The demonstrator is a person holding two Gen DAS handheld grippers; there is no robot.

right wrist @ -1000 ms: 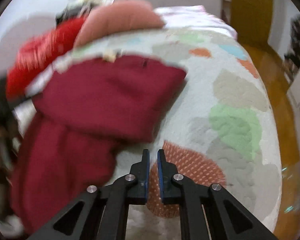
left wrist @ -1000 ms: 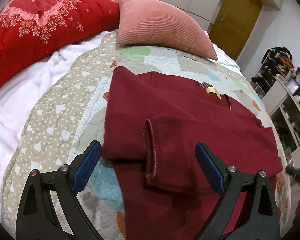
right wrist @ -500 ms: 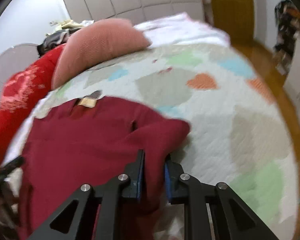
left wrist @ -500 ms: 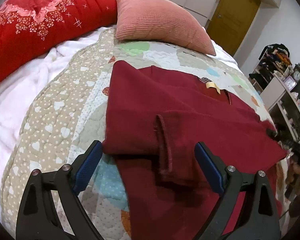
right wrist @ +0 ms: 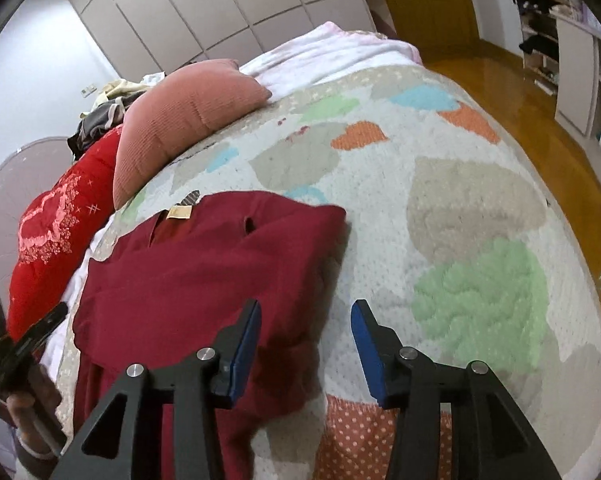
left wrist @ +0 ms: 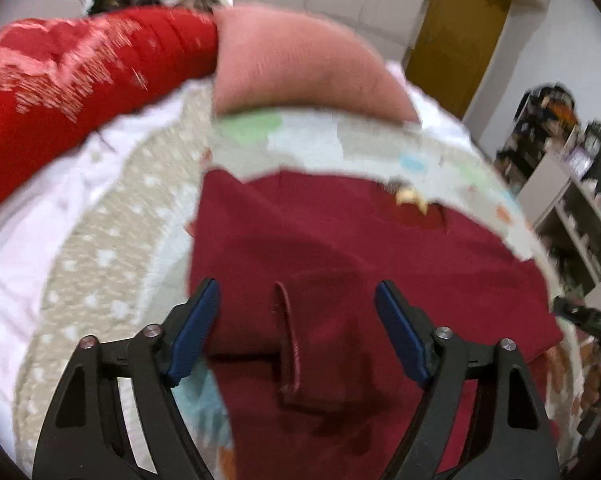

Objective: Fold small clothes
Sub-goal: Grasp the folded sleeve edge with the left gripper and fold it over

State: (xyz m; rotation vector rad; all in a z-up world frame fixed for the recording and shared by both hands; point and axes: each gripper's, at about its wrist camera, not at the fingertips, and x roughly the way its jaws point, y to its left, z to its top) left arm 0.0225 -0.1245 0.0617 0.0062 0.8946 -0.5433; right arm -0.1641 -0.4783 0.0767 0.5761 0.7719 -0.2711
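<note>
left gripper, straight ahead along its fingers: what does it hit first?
Most likely the dark red sweater, at the folded-in sleeve cuff lying between the closing jaws of the left gripper. The pads aren't touching it. Depth is unclear with the blur.

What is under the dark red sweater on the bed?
The dark red sweater lies on a patchwork quilt with green, orange and blue patches. The quilt peeks out all around it. What the quilt looks like right beneath the sweater is covered.
</note>
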